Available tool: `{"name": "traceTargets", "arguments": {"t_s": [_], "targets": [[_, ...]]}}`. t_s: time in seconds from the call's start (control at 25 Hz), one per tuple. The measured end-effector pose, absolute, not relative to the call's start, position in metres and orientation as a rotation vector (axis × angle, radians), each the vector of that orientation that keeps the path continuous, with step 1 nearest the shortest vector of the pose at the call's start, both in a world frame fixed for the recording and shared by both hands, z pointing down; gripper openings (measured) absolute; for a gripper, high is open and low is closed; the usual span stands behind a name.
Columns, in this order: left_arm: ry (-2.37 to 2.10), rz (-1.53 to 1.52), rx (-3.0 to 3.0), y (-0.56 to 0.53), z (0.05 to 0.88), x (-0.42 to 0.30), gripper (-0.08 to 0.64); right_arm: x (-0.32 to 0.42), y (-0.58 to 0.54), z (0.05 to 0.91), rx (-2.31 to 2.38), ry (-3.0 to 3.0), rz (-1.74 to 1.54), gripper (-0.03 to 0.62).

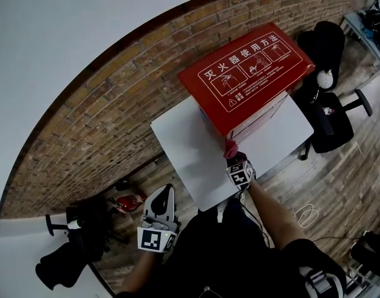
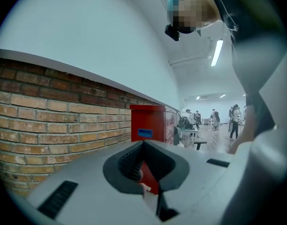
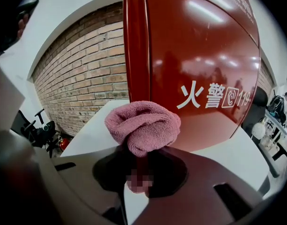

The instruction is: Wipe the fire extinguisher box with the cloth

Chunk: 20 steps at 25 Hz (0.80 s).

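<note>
The fire extinguisher box (image 1: 246, 73) stands on the white bench (image 1: 190, 148) in the upper middle of the head view, and the right hand-held gripper (image 1: 238, 166) pinches a bunched pink cloth (image 3: 143, 125) just in front of its lower front face; whether the cloth actually touches cannot be told. The wad is small and held by its tail, so a firm stroke could drag it out of the jaws, or let the hard jaw tips scrape the glossy paint. The left hand-held gripper (image 1: 159, 219), pressed together on nothing, hangs at the lower left, well apart from the bench. With nothing bracing the box, a push may well slide or tip it toward the brick wall.
</note>
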<state>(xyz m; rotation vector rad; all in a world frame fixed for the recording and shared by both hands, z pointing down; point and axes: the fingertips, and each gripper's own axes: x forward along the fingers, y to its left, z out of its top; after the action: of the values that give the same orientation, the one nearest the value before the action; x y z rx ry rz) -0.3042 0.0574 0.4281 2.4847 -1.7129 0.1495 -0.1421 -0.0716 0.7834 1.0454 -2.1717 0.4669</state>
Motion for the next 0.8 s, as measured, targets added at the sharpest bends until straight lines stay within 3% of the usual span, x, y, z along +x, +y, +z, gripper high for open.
{"name": "traceTargets", "arguments": {"t_s": [0.8], "targets": [[-1.717,0.255,2.428,0.067,0.438,-0.310,0.049,-0.139,-0.074,0.836,1.049,-2.087,0.517,0.071]]}}
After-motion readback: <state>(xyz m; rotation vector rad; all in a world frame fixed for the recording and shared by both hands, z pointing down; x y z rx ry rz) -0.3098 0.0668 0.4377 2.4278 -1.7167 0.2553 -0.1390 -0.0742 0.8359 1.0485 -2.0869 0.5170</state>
